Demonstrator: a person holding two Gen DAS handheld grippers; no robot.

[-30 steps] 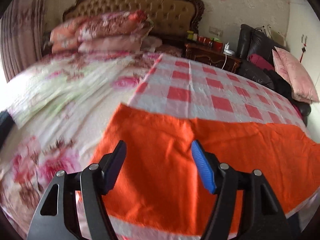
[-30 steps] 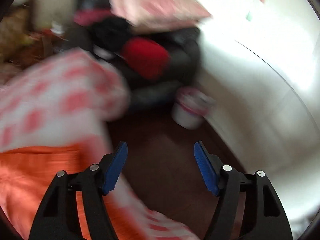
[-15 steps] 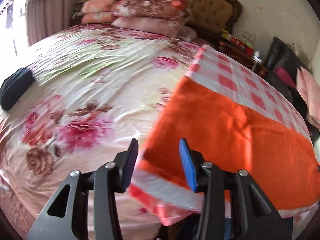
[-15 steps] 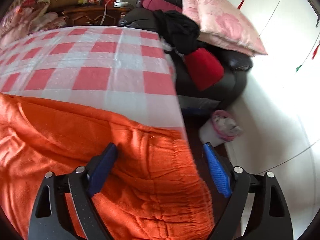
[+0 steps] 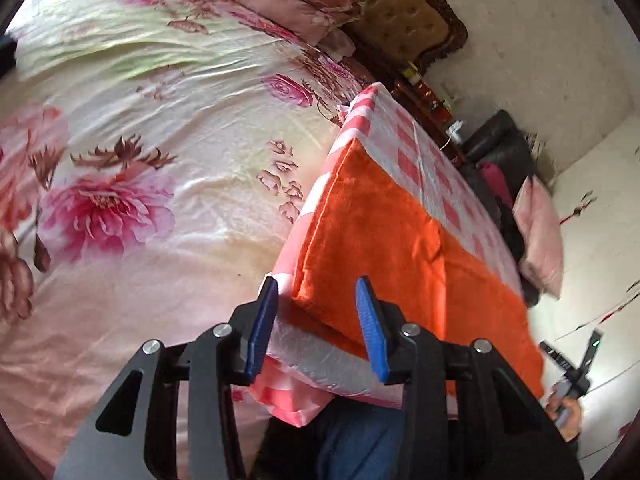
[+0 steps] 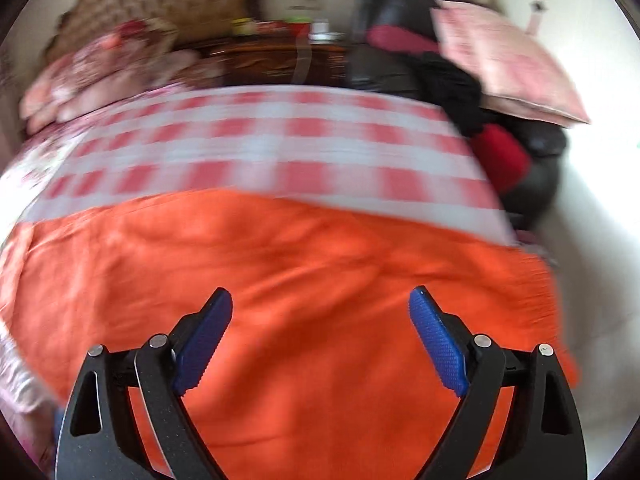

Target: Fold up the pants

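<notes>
The orange pants (image 5: 392, 240) lie flat on a red-and-white checked cloth (image 5: 404, 136) at the bed's near side. My left gripper (image 5: 318, 320) is open, its jaws straddling the pants' near left corner and the cloth edge without touching. In the right wrist view the pants (image 6: 320, 280) fill the lower half, blurred. My right gripper (image 6: 320, 340) is wide open and empty above the middle of the pants. The right gripper also shows small at the far right of the left wrist view (image 5: 576, 364).
A floral bedsheet (image 5: 140, 160) covers the bed to the left, with pillows (image 5: 288, 0) and a tufted headboard (image 5: 404, 16) beyond. A nightstand (image 6: 280, 56), a dark sofa with a pink cushion (image 6: 504, 64) and a red one (image 6: 500, 156) stand on the right.
My left gripper has swung left and down to the pants' near left corner. My right gripper has moved from the floor side to over the middle of the pants, staying open.
</notes>
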